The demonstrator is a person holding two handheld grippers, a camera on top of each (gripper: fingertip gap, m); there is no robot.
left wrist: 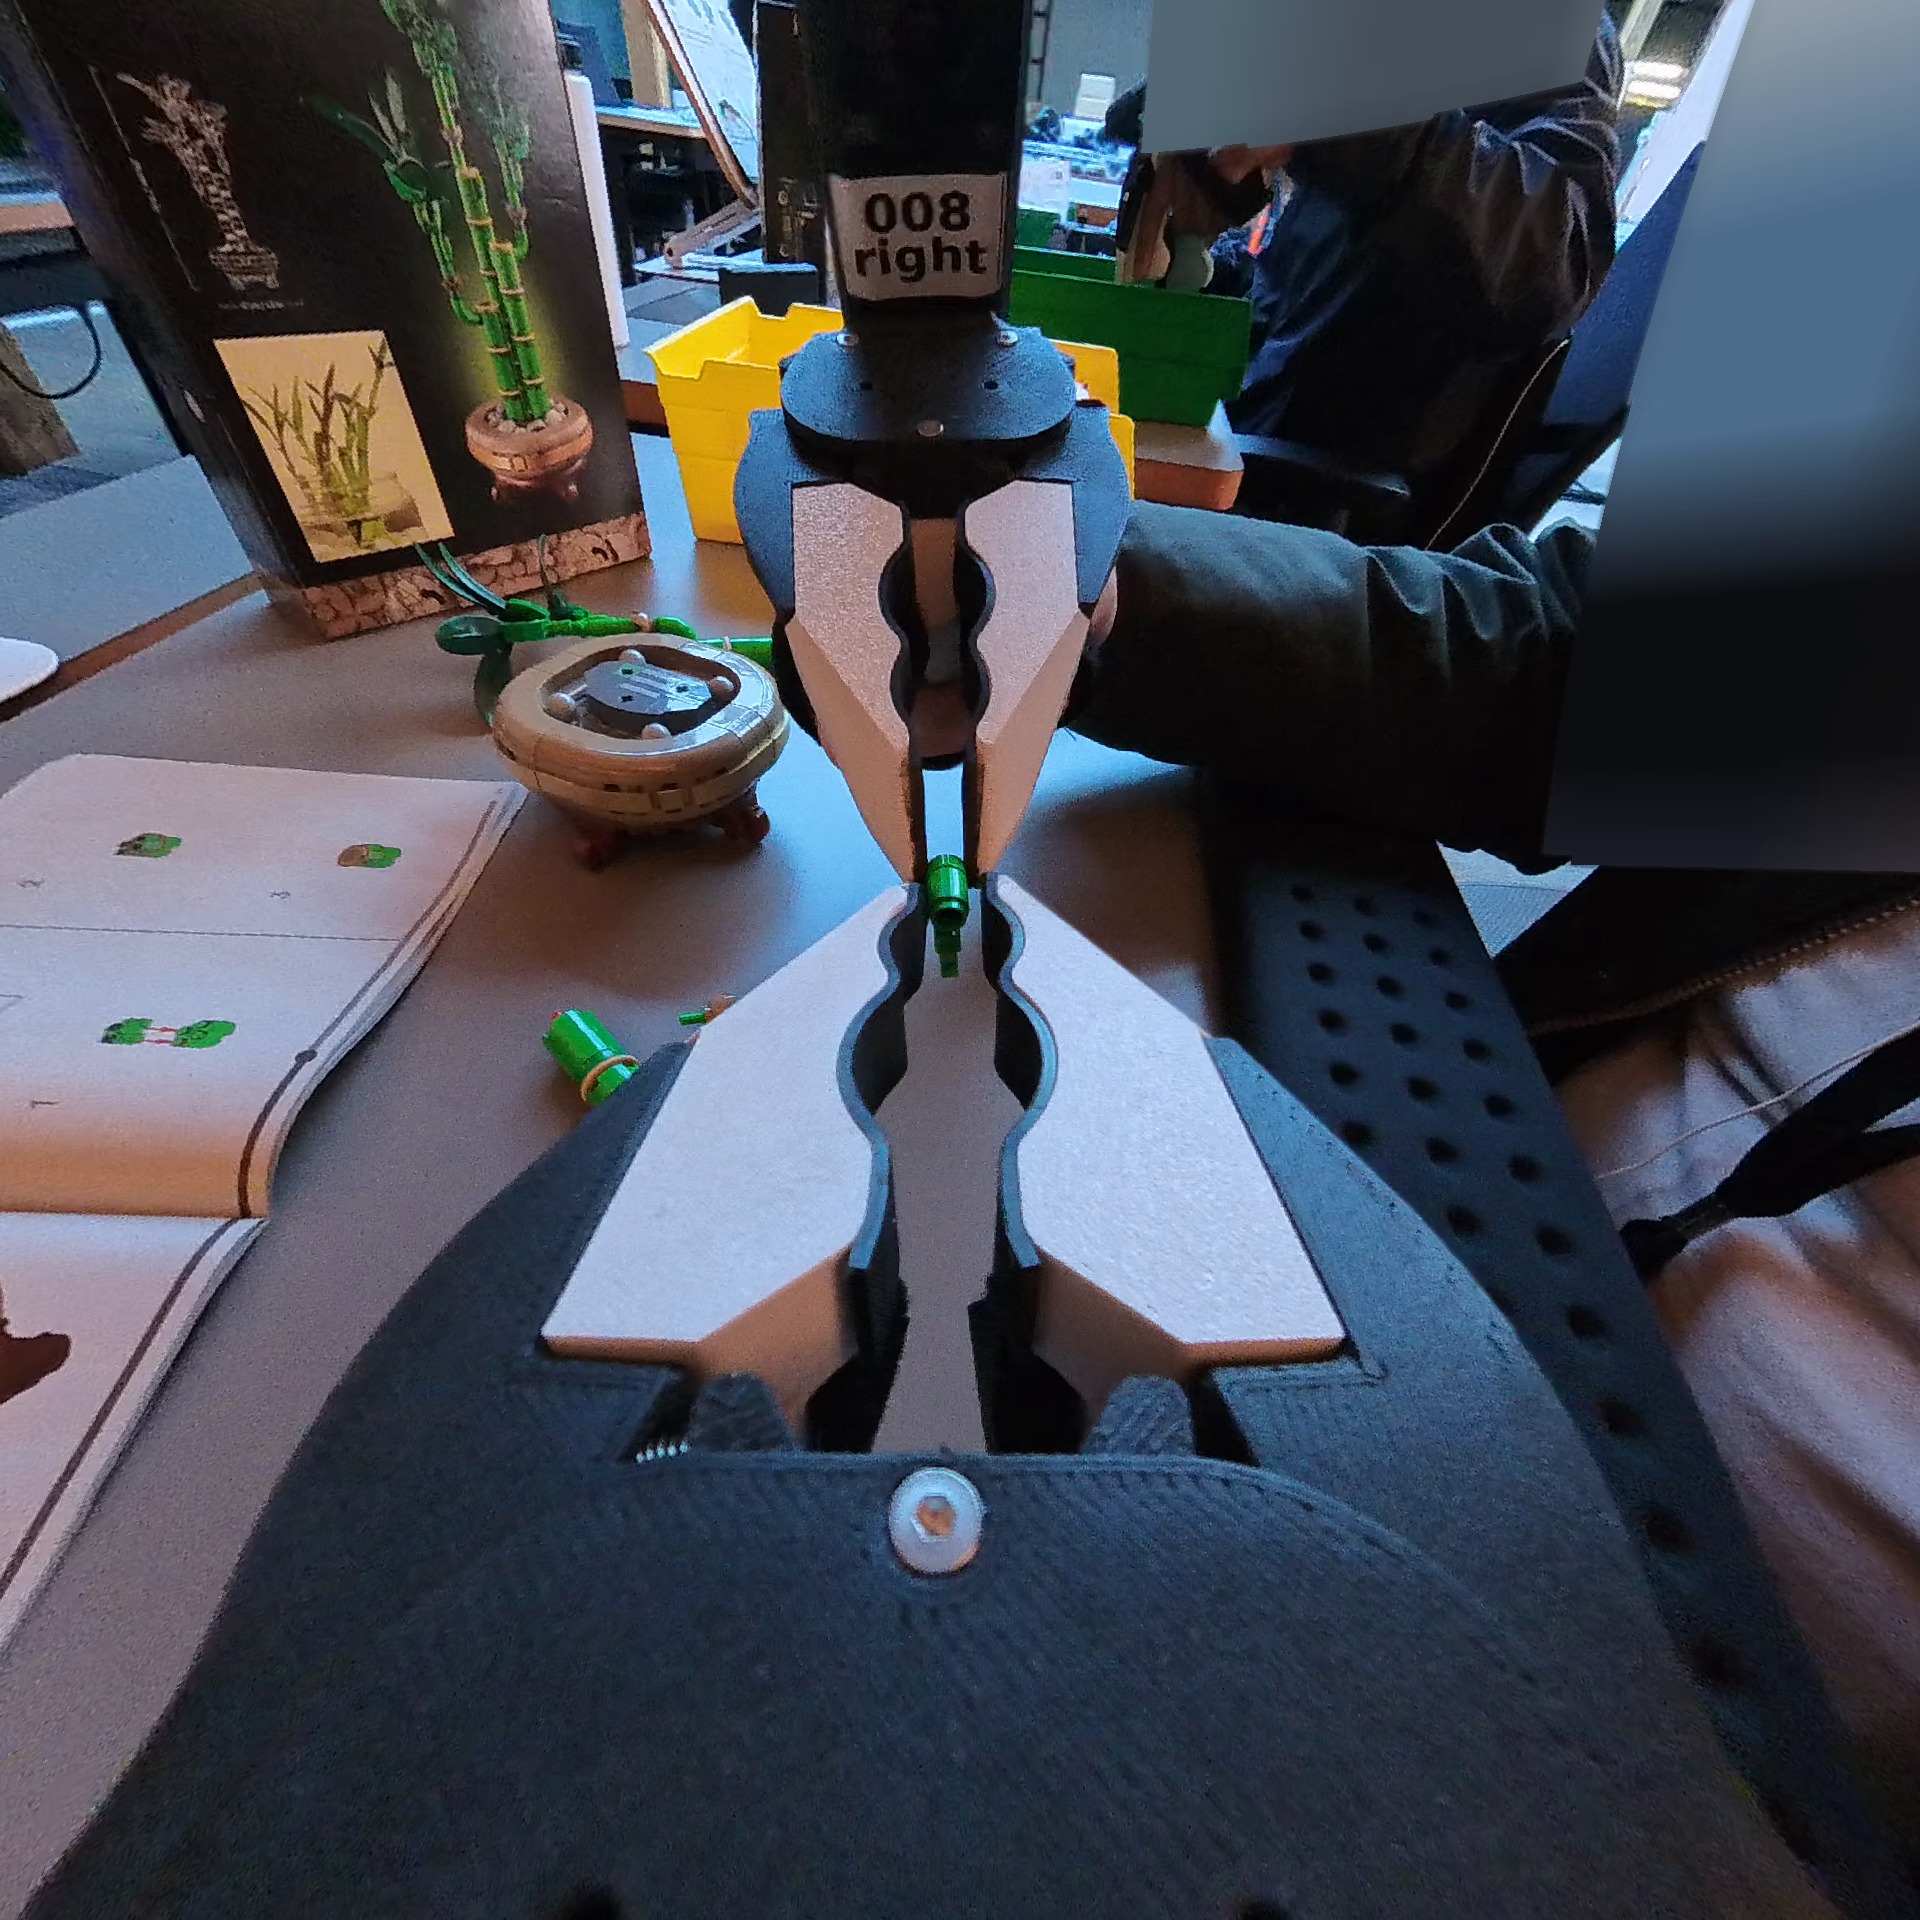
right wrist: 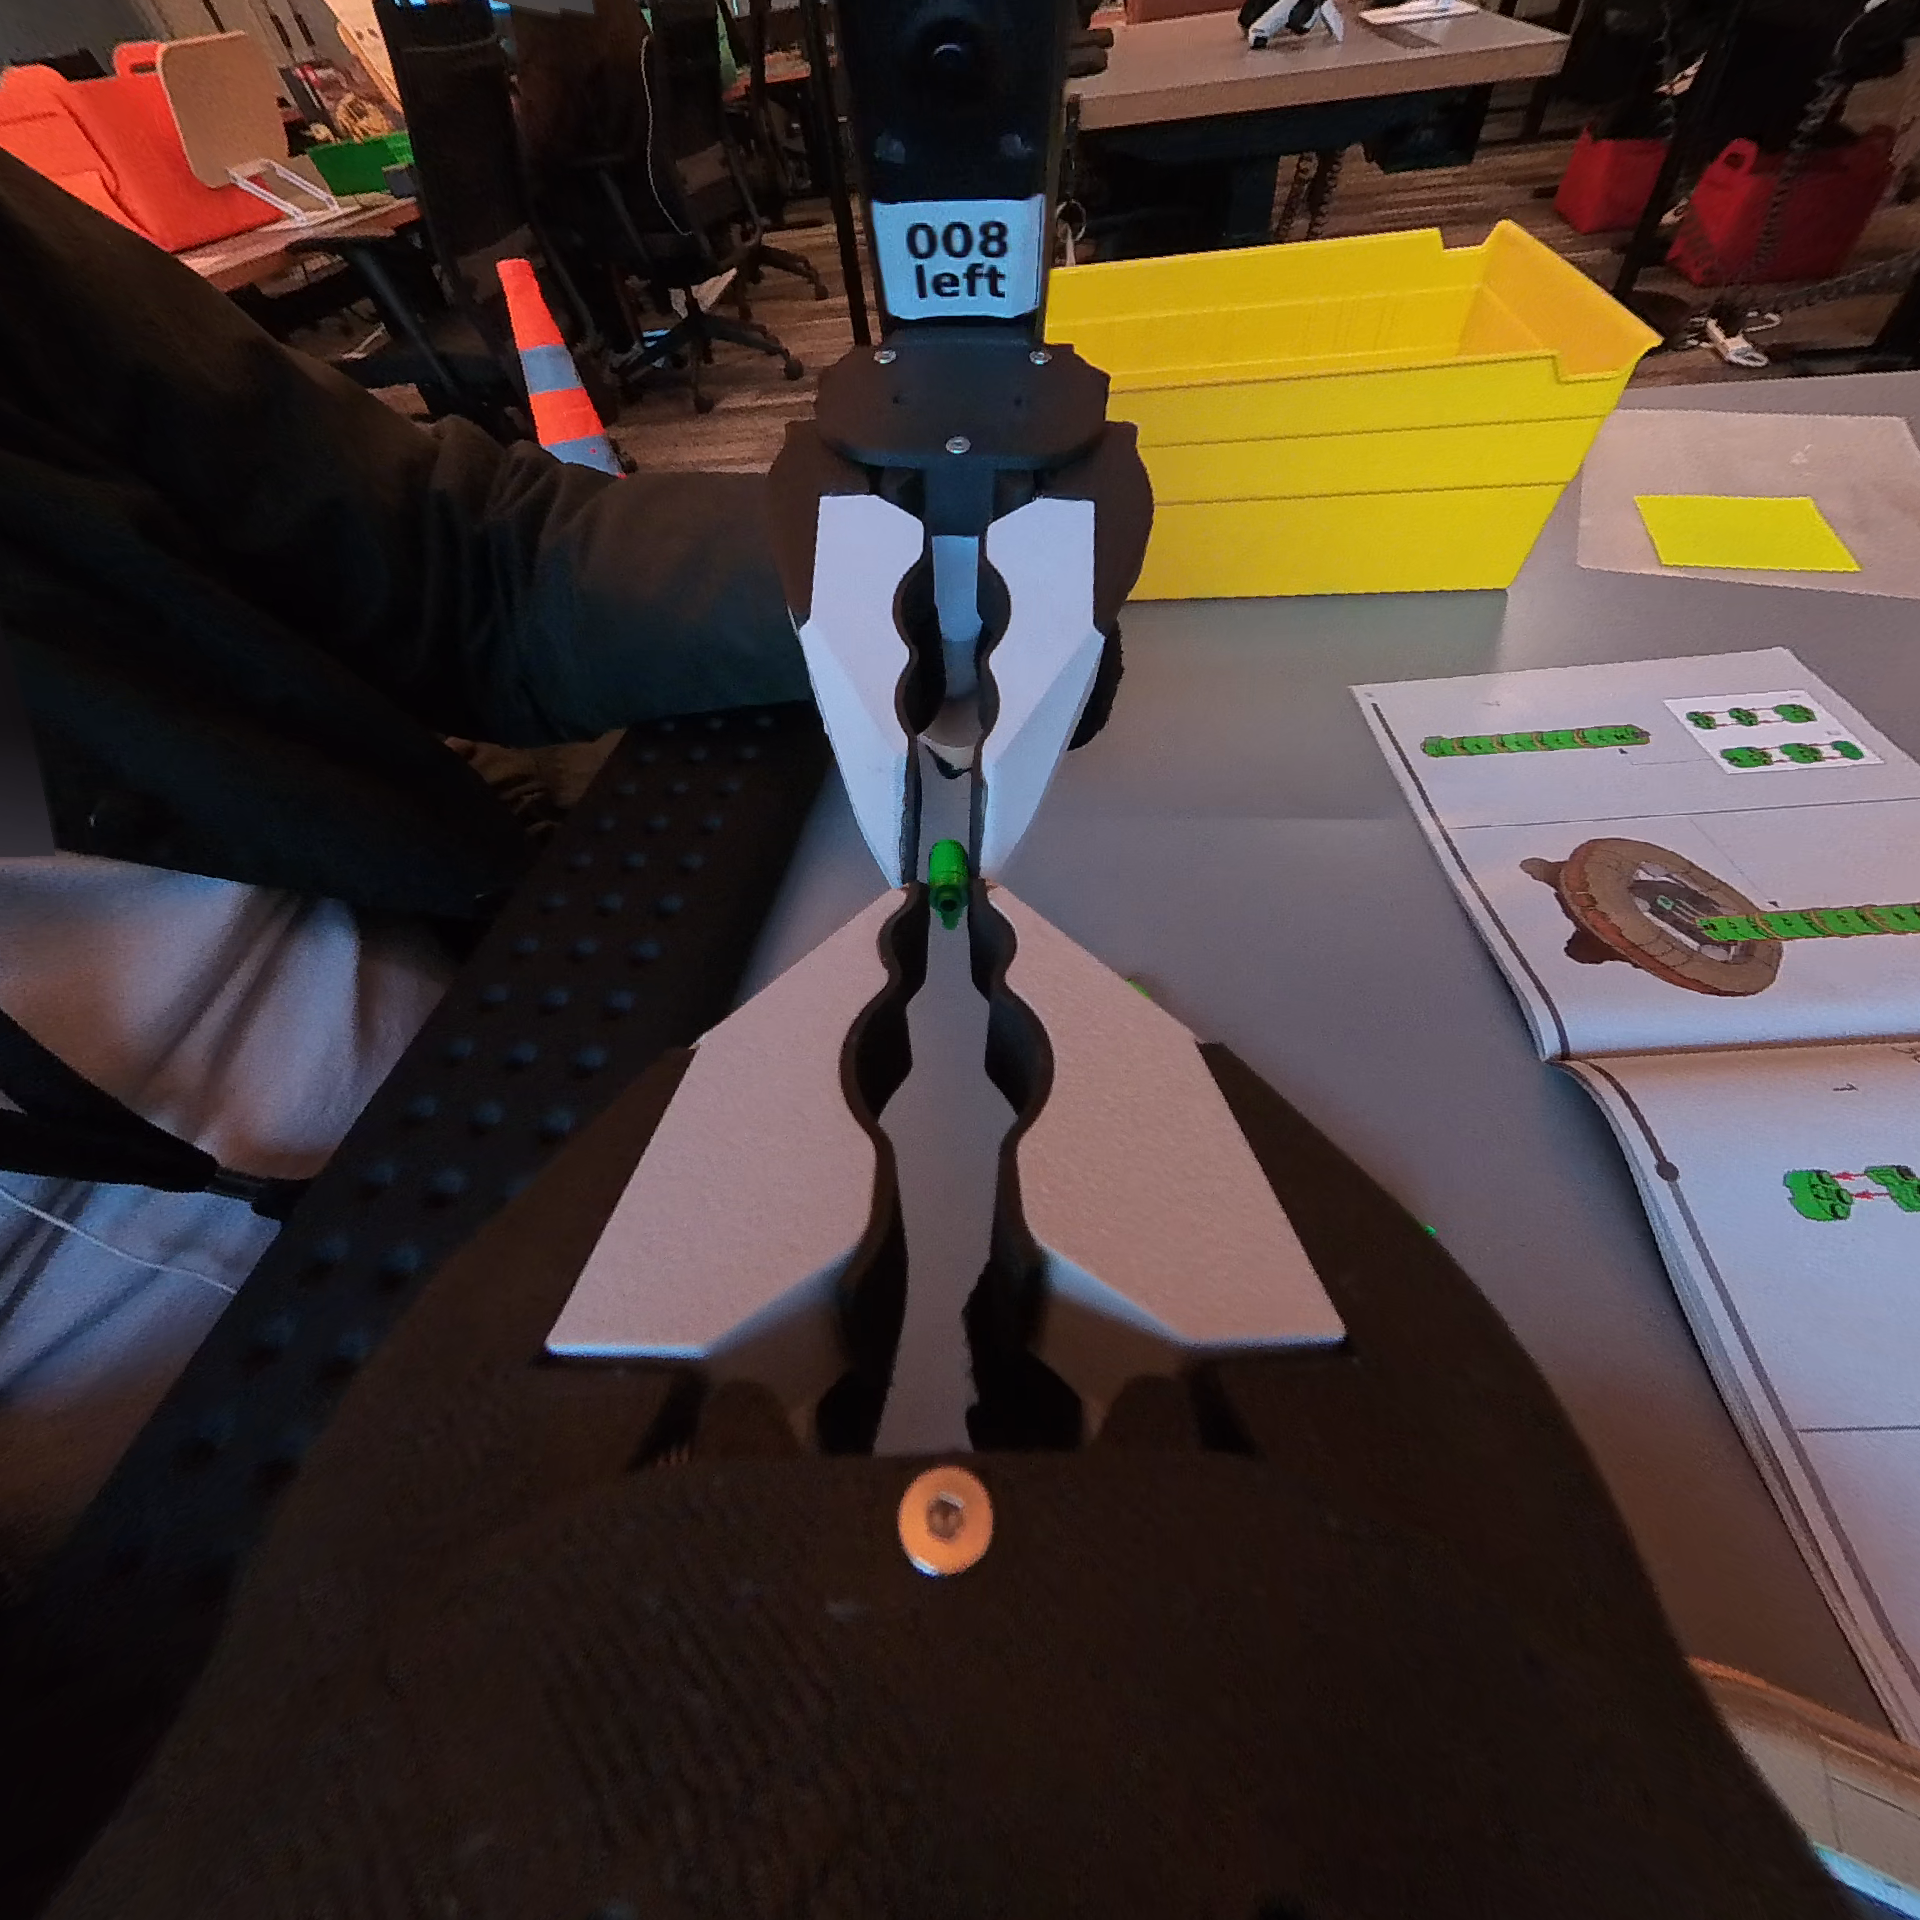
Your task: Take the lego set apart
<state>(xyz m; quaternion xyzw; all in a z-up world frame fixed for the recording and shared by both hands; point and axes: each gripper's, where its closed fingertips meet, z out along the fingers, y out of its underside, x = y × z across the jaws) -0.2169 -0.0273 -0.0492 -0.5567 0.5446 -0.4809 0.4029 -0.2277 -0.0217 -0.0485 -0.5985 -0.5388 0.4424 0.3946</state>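
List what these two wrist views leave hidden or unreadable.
- Small green piece: in both views the fingertips of both grippers cover its ends, so how it joins cannot be told.
- Base pot: absent from the right wrist view; its far side is hidden in the left.
- Instruction booklet: cut off by the frame edge in both views.
- Loose green cylinder: left wrist view only, too small to show detail.

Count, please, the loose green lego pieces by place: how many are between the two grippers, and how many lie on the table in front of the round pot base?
Held between the grippers: 1, the small green piece
Lying on the table: 2, a green cylinder segment and a tiny green piece
Total: 3
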